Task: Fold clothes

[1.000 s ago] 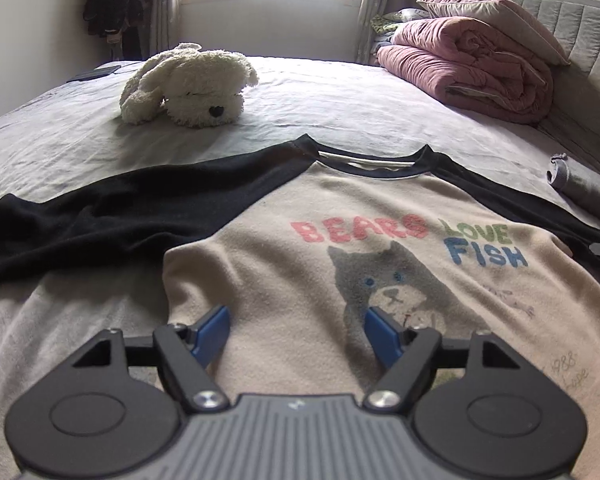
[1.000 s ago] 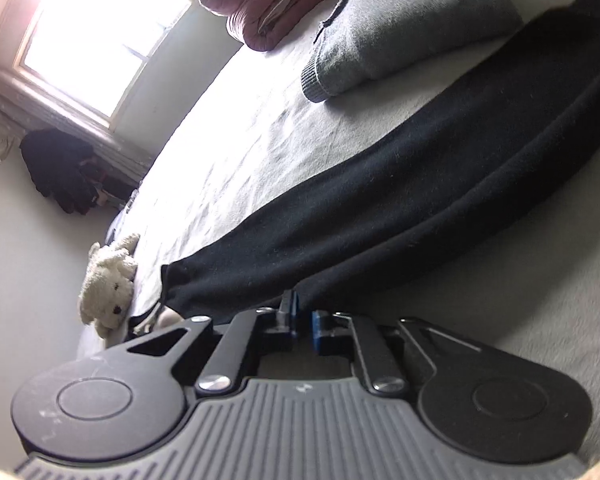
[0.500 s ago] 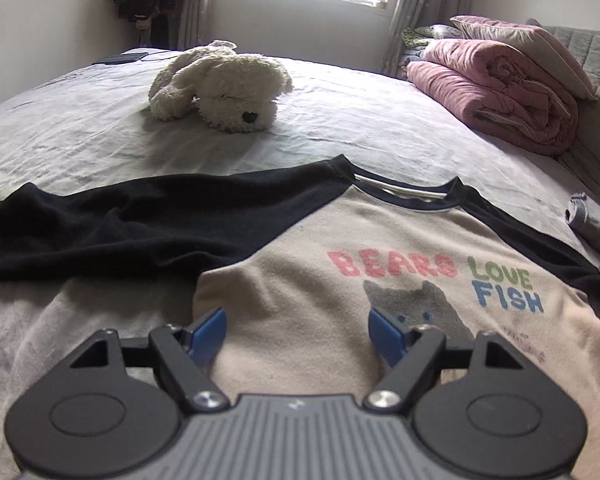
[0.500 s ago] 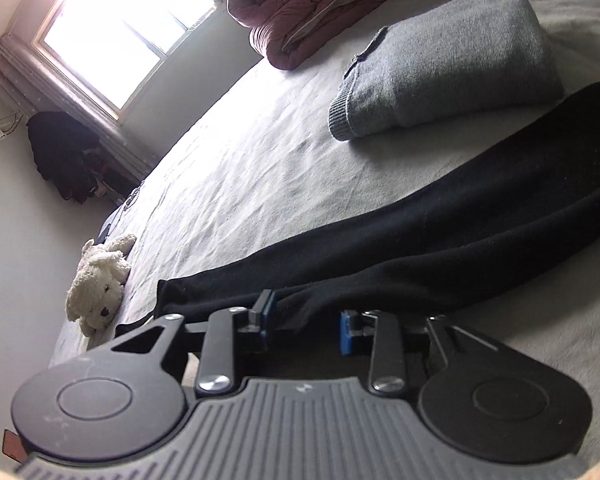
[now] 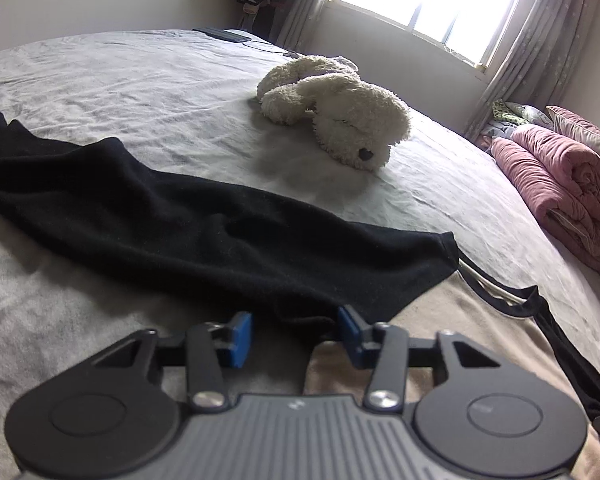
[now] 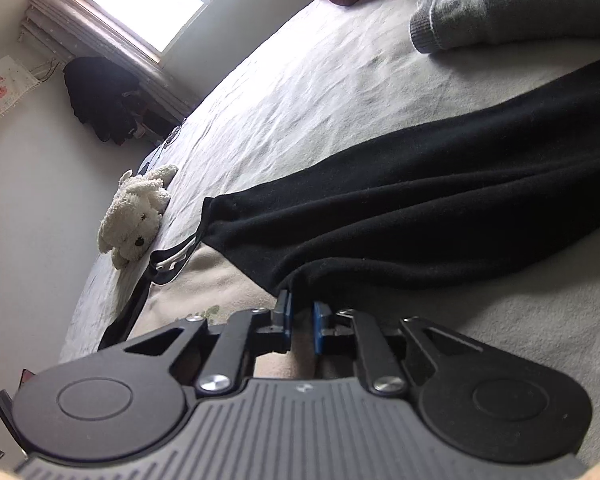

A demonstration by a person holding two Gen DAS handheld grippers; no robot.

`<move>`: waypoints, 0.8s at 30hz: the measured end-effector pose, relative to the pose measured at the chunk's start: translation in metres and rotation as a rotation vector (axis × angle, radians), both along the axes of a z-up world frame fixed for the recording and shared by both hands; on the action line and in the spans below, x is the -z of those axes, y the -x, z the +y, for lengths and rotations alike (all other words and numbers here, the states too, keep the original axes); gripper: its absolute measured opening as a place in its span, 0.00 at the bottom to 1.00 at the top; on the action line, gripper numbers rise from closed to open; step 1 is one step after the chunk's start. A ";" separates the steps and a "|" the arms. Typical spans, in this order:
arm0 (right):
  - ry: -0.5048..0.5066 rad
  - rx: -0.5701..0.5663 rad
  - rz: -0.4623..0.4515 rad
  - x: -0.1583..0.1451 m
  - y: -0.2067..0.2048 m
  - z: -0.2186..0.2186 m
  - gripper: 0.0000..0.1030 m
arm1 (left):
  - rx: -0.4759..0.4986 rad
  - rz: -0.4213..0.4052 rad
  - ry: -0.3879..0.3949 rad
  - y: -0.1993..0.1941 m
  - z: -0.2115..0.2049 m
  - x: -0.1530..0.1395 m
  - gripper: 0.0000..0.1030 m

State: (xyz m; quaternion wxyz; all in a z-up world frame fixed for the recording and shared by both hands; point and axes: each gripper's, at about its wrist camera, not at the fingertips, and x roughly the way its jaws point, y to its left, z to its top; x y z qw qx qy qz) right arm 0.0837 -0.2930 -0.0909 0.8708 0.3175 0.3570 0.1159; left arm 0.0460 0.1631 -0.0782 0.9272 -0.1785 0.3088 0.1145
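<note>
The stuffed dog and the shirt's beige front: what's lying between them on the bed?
In the left wrist view, the shirt's black sleeve lies between the beige front and the stuffed dog; beyond it, only bare grey sheet.

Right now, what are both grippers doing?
Left gripper: jaws open, just been closing, black sleeve between them.
Right gripper: jaws just been closing, shut on other black sleeve.

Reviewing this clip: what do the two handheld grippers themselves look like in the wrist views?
Both look alike. The left gripper and right gripper each have a grey ribbed body with a small pale mark at its top centre, two black rounded side plates with a raised disc, black linkage arms on silver screws, and blue pads on the fingertips. No cables, sleeves or hands are clearly visible.
</note>
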 end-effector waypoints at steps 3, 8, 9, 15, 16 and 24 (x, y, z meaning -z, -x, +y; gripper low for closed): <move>0.065 0.047 -0.053 -0.008 0.000 -0.001 0.10 | -0.018 0.001 -0.157 -0.001 -0.014 0.000 0.05; 0.140 0.005 -0.024 -0.002 0.000 0.010 0.16 | -0.013 0.014 -0.118 0.000 -0.009 -0.002 0.12; 0.142 0.003 -0.018 -0.004 0.002 0.010 0.22 | -0.014 0.019 -0.083 0.001 -0.004 -0.003 0.16; 0.153 -0.022 0.062 -0.012 0.023 0.009 0.40 | -0.006 0.074 -0.026 0.015 0.004 -0.005 0.30; 0.153 -0.028 0.083 -0.012 0.027 0.008 0.39 | 0.005 0.092 -0.024 0.018 0.004 -0.005 0.30; 0.037 -0.071 0.244 -0.016 0.070 -0.009 0.37 | 0.115 0.201 -0.110 0.043 -0.013 -0.011 0.30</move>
